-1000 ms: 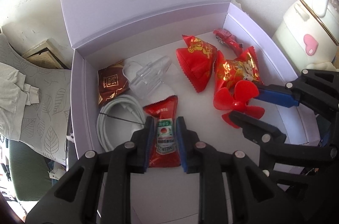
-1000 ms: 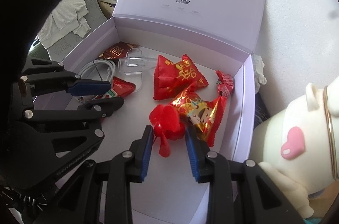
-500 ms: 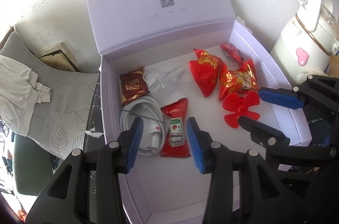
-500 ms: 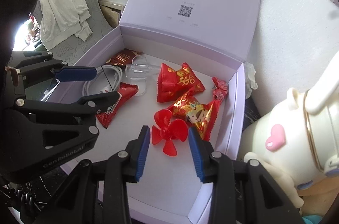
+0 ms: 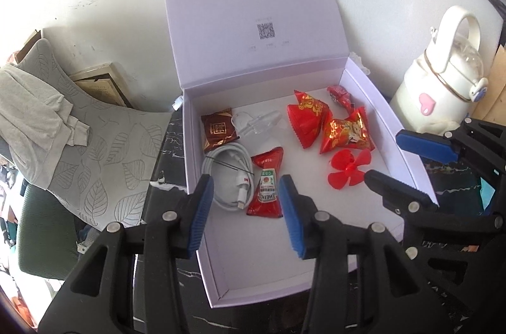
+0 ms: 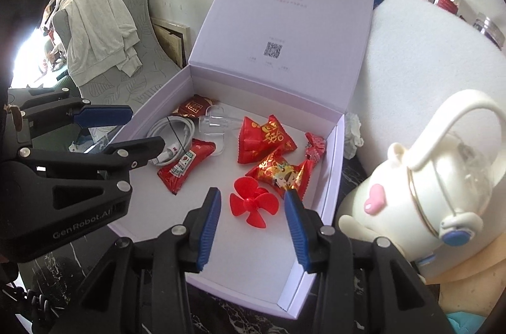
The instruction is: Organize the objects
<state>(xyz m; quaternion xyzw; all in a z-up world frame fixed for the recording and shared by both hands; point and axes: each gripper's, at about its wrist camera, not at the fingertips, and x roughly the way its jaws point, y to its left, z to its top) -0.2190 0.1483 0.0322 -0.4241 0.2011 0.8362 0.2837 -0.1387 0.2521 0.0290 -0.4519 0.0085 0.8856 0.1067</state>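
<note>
The left tool [image 5: 245,214] is hovering agape above the ketchup sachet [image 5: 266,186], which is lying in the open white box [image 5: 384,119] beside one coiled cable [image 5: 228,173]. The right tool [image 6: 251,226], likewise spread, is hanging over the single red propeller [image 6: 253,204]. Two red candy pouches [image 5: 308,116] are sitting beyond. A second ago both tools were pinching these items; now they are sitting higher.

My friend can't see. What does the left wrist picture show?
An open pale lilac cardboard box holds a red ketchup sachet, coiled white cable, red plastic propeller and red candy packets. The open left gripper hovers above the sachet.
</note>
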